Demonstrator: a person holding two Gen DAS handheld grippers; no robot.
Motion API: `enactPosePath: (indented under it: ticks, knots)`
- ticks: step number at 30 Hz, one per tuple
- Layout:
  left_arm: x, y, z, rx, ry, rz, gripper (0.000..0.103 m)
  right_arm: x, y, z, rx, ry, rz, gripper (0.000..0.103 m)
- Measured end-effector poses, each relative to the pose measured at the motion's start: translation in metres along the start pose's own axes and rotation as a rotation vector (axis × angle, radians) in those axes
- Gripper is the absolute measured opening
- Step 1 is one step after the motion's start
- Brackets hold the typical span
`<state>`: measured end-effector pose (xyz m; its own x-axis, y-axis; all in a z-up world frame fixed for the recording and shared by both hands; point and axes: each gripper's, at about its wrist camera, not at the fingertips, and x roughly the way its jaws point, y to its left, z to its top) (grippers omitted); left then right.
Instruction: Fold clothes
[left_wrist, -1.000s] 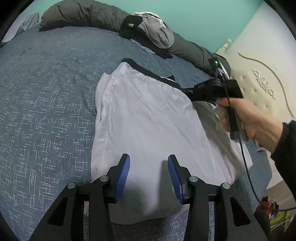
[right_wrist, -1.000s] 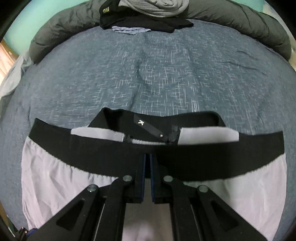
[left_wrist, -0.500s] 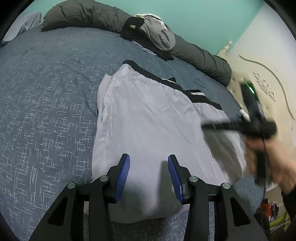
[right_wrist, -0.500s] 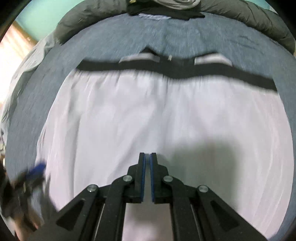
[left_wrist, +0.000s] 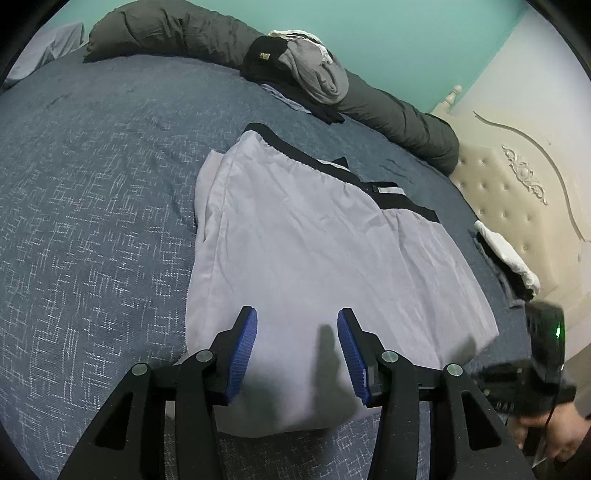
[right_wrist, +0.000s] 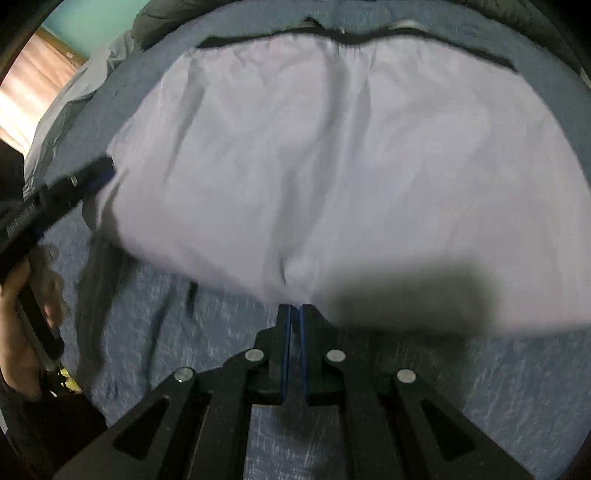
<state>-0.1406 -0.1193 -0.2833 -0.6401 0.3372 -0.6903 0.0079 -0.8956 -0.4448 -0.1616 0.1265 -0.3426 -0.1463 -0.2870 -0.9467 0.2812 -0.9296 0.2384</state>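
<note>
Left gripper (left_wrist: 295, 350) hovering with blue pads (left_wrist: 243, 350) wide apart, nothing between them, just above the near edge of the pale lilac shorts (left_wrist: 325, 251). Shorts lying flat ahead of the left tool on the blue-grey bedspread (left_wrist: 92, 221), black waistband (left_wrist: 332, 162) at the far end. Right gripper (right_wrist: 294, 314) sitting with jaws pressed nearly together at the shorts' near hem; possibly pinching a bit of fabric, blur making it hard to tell. Cloth puckering right ahead of its tips. Dark pile of clothes (left_wrist: 295, 74) resting well beyond the waistband against a grey rolled duvet (left_wrist: 184, 33). Cream headboard (left_wrist: 517, 192) off to the left tool's right. Hand (left_wrist: 554, 432) gripping the other tool's handle at far right.
</note>
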Motion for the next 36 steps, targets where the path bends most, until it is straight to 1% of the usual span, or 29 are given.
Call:
enactPosePath:
  ticks: [3,5,6,8,12,13,14,16,19,21,23,26,28,31,36]
  knots:
    - [-0.001,0.002,0.001,0.000,0.000,0.001,0.049,0.013,-0.011,-0.003,0.033,0.016,-0.003,0.003]
    - [-0.001,0.004,0.001,0.000,0.000,0.002,0.049,0.008,-0.012,-0.003,0.044,-0.009,0.011,0.003]
    - [-0.001,0.004,0.001,0.000,0.000,0.002,0.049,0.004,-0.011,-0.004,0.042,-0.025,0.019,0.003]
    - [-0.002,0.006,0.002,0.000,0.000,0.003,0.049,-0.007,-0.013,-0.003,0.047,-0.074,0.068,0.003]
    - [-0.006,0.010,0.001,-0.007,-0.012,0.005,0.050,-0.027,-0.029,-0.002,0.077,-0.168,0.095,0.003]
    - [-0.008,0.012,-0.001,-0.018,-0.014,-0.001,0.050,-0.043,-0.032,-0.025,0.095,-0.196,0.096,0.006]
    - [-0.010,0.015,-0.002,-0.029,-0.017,-0.007,0.050,-0.059,-0.035,-0.047,0.113,-0.224,0.097,0.006]
    - [-0.013,0.020,-0.005,-0.051,-0.022,-0.018,0.052,-0.073,-0.045,-0.056,0.143,-0.262,0.088,0.006]
    - [-0.023,0.030,-0.012,-0.089,-0.028,-0.015,0.055,-0.072,-0.053,-0.056,0.157,-0.306,0.092,0.006]
    - [-0.030,0.038,-0.017,-0.116,-0.032,-0.010,0.055,-0.075,-0.066,-0.063,0.167,-0.334,0.089,0.006]
    - [-0.038,0.046,-0.021,-0.149,-0.037,-0.010,0.068,-0.075,-0.076,-0.067,0.181,-0.355,0.108,0.006]
    - [-0.046,0.062,-0.028,-0.234,-0.044,-0.040,0.071,-0.070,-0.067,-0.068,0.185,-0.376,0.122,0.006]
    - [-0.044,0.070,-0.033,-0.283,-0.030,-0.057,0.071,-0.068,-0.069,-0.070,0.189,-0.394,0.140,0.006]
    - [-0.039,0.070,-0.041,-0.284,0.009,-0.032,0.072,-0.072,-0.074,-0.076,0.193,-0.431,0.173,0.006]
    - [-0.029,0.061,-0.047,-0.280,0.026,-0.055,0.072,-0.080,-0.075,-0.085,0.196,-0.482,0.189,0.006]
